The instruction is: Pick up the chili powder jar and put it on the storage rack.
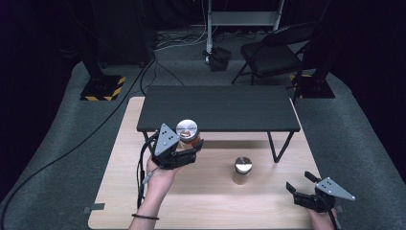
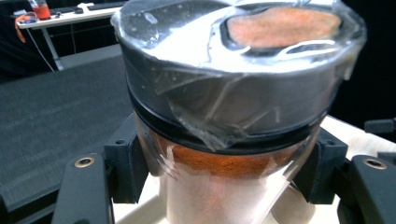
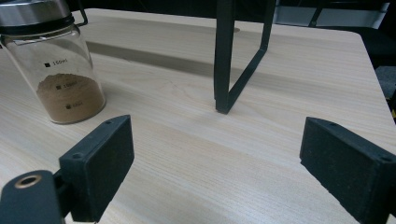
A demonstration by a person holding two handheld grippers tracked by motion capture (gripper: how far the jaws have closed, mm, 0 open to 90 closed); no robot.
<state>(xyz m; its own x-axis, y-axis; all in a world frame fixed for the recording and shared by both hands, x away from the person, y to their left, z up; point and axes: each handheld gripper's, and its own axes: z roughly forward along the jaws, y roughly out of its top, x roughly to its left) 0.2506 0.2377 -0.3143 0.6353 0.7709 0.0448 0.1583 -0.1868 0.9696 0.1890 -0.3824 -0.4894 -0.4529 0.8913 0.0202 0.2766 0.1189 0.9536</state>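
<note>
Orange-red powder is what's in the spice jar (image 1: 187, 132) I've got pinched in my left claw (image 1: 191, 147), and it's properly clamped: in the left gripper view both black pads press on the glass just under the lid's dark collar, one on each side. The jar (image 2: 233, 116) stands upright between the jaws, metal lid on top with some clear plastic film wrinkled over it, and the whole thing is up off the light wood table (image 1: 201, 201), right in front of the near edge of the little black shelf (image 1: 218, 108). My right claw (image 1: 300, 193) is spread wide with nothing between the pads, just bare tabletop showing through the gap, low over the table's near right corner. The second jar (image 3: 53, 70), glass with brown powder in the bottom and a silver lid, stands on the wood ahead and off to the left of that claw, well apart from it. One black shelf leg (image 3: 224, 60) comes down straight ahead of it.
</note>
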